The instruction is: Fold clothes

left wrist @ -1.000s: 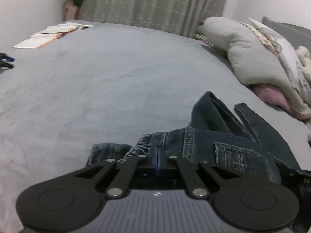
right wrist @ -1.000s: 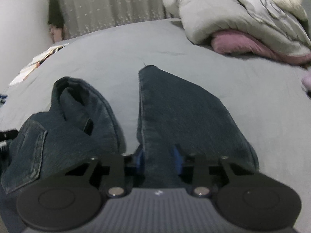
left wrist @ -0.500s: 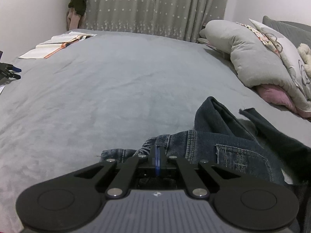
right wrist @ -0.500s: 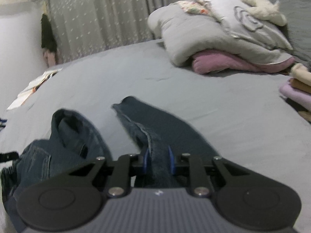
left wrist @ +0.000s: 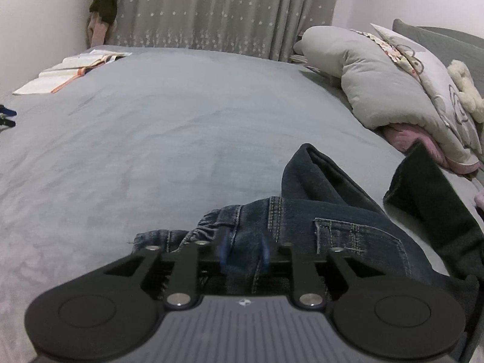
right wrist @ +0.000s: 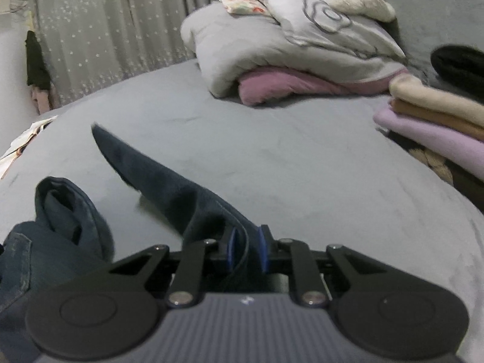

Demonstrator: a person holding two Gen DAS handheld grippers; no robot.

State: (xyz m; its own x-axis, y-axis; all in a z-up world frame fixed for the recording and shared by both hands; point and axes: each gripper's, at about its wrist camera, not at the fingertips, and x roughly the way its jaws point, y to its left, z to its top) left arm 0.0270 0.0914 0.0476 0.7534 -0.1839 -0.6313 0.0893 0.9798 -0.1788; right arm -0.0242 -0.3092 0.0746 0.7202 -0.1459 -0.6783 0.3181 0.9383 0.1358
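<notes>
Dark blue jeans (left wrist: pixel 348 220) lie crumpled on the grey bed (left wrist: pixel 151 136), back pocket up. My left gripper (left wrist: pixel 243 248) sits at the waistband. Its jaws are opening, and denim lies loose between the parted blue pads (left wrist: pixel 223 248). My right gripper (right wrist: pixel 246 252) has one trouser leg (right wrist: pixel 169 187) between its pads; the jaws are closing further on it and the leg hangs lifted off the bed, its hem pointing back left. That raised leg (left wrist: pixel 429 199) also shows at the right of the left wrist view. The other leg (right wrist: pixel 69 205) stays bunched at the left.
A pile of grey and patterned bedding (right wrist: pixel 272 45) over a pink blanket (right wrist: pixel 287 87) lies at the head of the bed. Folded clothes (right wrist: pixel 432 121) are stacked at the right. An open book (left wrist: pixel 69 72) rests at the far left, before a curtain (left wrist: pixel 227 12).
The right gripper has moved right and up, drawing the trouser leg off the bed and away from the other leg. The left gripper's pads have parted at the waistband.
</notes>
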